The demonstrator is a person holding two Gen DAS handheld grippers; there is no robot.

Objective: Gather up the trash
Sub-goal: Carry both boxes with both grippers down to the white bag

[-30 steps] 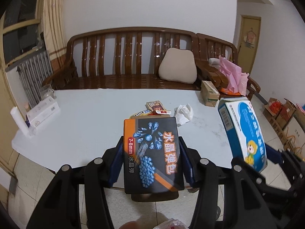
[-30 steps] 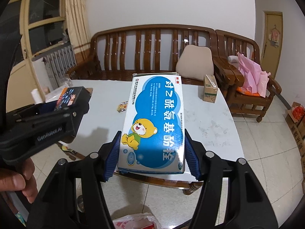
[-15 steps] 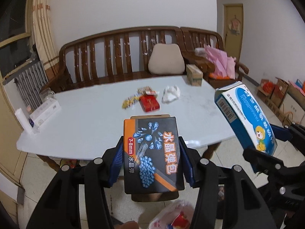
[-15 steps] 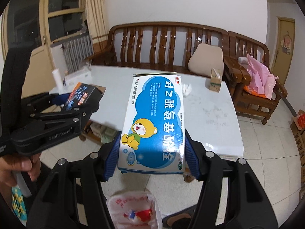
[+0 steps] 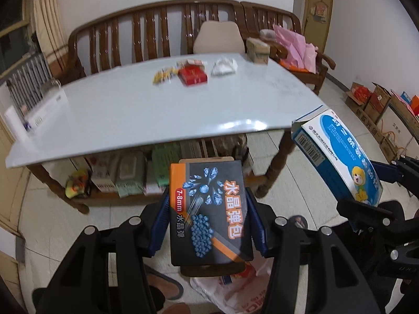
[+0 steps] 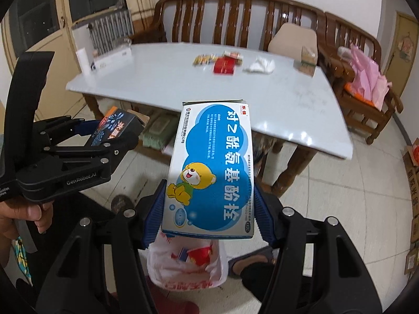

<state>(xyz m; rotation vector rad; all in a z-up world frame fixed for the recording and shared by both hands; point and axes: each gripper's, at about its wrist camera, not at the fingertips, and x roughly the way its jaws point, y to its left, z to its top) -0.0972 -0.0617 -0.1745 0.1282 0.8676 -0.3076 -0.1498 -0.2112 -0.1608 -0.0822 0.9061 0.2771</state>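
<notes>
The left claw (image 5: 210, 225) grips a black and orange box (image 5: 209, 212) by its two long sides, blue pads pressed flat against it. The right claw (image 6: 209, 209) clamps a blue and white box (image 6: 212, 167) with a yellow cartoon bear on it in the same way, and the box's open flap end points away from the camera. The two boxes are held side by side above the tiled floor, near the front edge of the table (image 6: 183, 83). Directly under both claws, a white plastic bag (image 6: 183, 267) with red print sits open on the floor; a red cup and other scraps lie inside it. A hand (image 6: 15, 217) wraps the left claw's handle. More trash lies well apart on the far side of the pale tabletop: a red box (image 5: 193, 75), a crumpled tissue (image 5: 224, 66) beside it, and a yellow wrapper (image 5: 163, 75) to its left. A wooden bench (image 5: 157, 26) stands behind the table, with a beige cushion (image 5: 218, 36) on it.
</notes>
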